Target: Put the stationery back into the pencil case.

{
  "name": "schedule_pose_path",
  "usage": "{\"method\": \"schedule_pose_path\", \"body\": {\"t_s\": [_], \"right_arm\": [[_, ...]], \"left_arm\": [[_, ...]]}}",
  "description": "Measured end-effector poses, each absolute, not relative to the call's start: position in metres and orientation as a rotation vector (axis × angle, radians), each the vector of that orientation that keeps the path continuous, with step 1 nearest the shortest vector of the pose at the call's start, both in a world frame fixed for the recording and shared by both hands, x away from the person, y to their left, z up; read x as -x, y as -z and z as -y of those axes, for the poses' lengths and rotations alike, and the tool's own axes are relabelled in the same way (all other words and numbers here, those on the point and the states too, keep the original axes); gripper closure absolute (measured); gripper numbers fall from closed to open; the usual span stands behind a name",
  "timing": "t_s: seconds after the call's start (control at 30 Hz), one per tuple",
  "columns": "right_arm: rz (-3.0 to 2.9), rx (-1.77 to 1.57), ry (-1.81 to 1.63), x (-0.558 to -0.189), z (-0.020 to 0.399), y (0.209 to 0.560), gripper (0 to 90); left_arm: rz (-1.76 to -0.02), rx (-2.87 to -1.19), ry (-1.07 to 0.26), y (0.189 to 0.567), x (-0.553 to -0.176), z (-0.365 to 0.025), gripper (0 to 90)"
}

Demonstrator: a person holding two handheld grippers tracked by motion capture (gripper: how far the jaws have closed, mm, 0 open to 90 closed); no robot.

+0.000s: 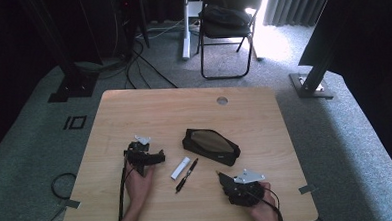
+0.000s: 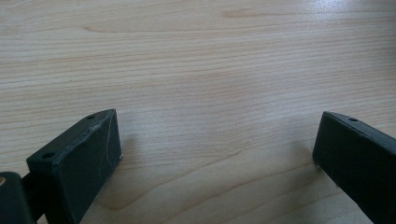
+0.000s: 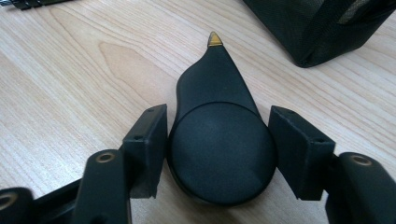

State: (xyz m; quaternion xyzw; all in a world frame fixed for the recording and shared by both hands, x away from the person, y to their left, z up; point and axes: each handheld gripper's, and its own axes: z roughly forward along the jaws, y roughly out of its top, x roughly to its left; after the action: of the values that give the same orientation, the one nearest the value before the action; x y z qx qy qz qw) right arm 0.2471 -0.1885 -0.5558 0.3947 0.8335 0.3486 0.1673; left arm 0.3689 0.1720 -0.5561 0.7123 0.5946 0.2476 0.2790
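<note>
A black teardrop-shaped object (image 3: 219, 149) with a small yellow tip lies flat on the wooden table (image 1: 149, 112) near its front right. My right gripper (image 3: 217, 116) has a pad against each side of its round body, shut on it. From above, that gripper (image 1: 226, 181) points up-left, and the object's tip (image 1: 219, 175) pokes out past the jaws. My left gripper (image 1: 161, 157) rests at the front left and points right. Its jaws (image 2: 217, 140) stand wide open over bare wood.
A black mesh pencil case (image 1: 210, 146) lies in the middle of the table, close beyond the teardrop object (image 3: 322, 28). A black pen (image 1: 187, 175) and a small white block (image 1: 180, 167) lie between the two grippers. A folding chair (image 1: 228, 24) stands on the carpet beyond the table.
</note>
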Motion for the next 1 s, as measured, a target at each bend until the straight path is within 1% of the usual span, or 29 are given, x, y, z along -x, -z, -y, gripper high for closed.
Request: {"method": "schedule_pose_path", "body": {"t_s": [1.0], "right_arm": [[-2.335, -1.147, -0.994, -0.2449, 0.1897, 0.5508, 41.7]], "left_arm": [[-1.595, -1.911, -0.664, 0.5561, -0.3689, -0.172, 1.3]]}}
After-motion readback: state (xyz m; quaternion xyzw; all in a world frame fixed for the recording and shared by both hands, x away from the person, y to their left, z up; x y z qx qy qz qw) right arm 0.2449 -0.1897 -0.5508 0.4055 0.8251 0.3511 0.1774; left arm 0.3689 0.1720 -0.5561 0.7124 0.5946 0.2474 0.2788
